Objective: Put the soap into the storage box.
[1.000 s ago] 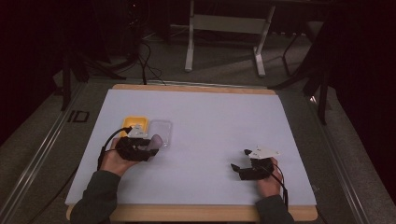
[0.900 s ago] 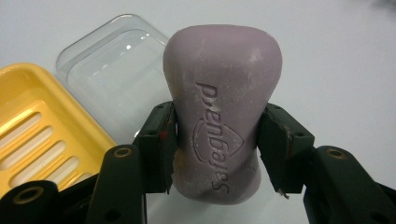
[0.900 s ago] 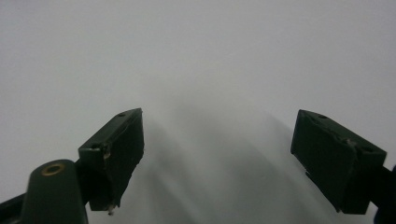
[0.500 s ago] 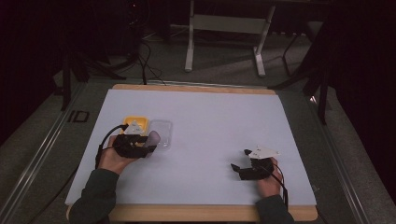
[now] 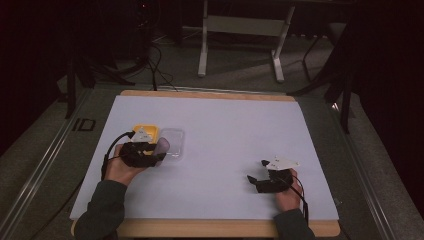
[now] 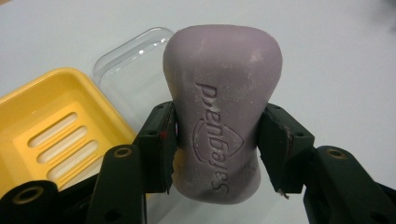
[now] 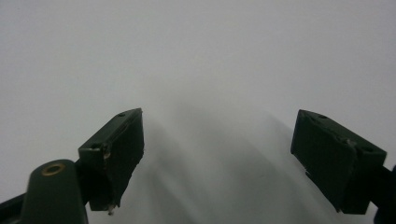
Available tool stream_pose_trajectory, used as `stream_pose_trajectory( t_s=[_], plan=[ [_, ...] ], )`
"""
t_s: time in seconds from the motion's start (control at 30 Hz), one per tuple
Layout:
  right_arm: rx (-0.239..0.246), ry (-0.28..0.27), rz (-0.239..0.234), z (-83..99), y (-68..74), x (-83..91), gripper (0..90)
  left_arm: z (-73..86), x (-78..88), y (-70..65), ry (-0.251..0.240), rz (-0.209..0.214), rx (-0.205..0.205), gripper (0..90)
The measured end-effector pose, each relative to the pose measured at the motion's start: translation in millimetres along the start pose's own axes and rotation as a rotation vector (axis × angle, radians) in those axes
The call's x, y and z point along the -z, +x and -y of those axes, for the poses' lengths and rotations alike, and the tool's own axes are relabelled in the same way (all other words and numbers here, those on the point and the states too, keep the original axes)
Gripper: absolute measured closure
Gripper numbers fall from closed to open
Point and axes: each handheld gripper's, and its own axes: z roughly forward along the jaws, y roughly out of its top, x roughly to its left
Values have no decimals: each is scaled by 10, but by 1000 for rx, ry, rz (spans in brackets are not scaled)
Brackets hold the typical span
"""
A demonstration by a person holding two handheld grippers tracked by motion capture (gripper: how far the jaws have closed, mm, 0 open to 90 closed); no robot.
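Soap sits pinched across its waist in my left tongs beside the yellow dish, presumably for placing, while my right tongs idle spread at lower right.

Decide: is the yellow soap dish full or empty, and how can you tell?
Empty. The yellow soap dish shows bare drain slots; the purple soap bar sits clamped in the left hand-held gripper, outside it.

Place: a dim lab or recording studio.
Worktop: wooden board covered by a plain white sheet.
Floor: grey carpet with loose black cables.
Background: metal stand legs, dark surroundings.
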Motion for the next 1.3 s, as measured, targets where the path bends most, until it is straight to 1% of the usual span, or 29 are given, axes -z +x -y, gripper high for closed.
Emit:
stream_pose_trajectory(
  t_s=[0.3, 0.43, 0.6, 0.77, 0.87, 0.97, 1.07, 1.3],
  plan=[
    [1, 0, 0, 0, 0, -1, 168, -23, 16, 9, -2, 0, 16, 500],
    [2, 0, 0, 0, 0, 0, 168, -35, 24, 13, -3, -7, 18, 501],
    [0, 1, 0, 0, 1, 0, 168, -47, 29, 24, 6, -15, 26, 500],
    [0, 2, -1, 0, 1, 0, 168, -46, 42, 41, -1, -20, 50, 500],
    [-1, 2, -1, 0, 1, 1, 168, -50, 49, 50, 2, -23, 49, 500],
    [2, 1, -1, 0, 0, -1, 168, -61, 63, 63, -1, -36, 65, 500],
    [2, 1, -1, 0, 0, -1, 168, -65, 69, 76, -4, -39, 76, 500],
    [3, 2, -2, -1, -1, -1, 168, -73, 83, 104, -5, -51, 91, 500]
  ],
)
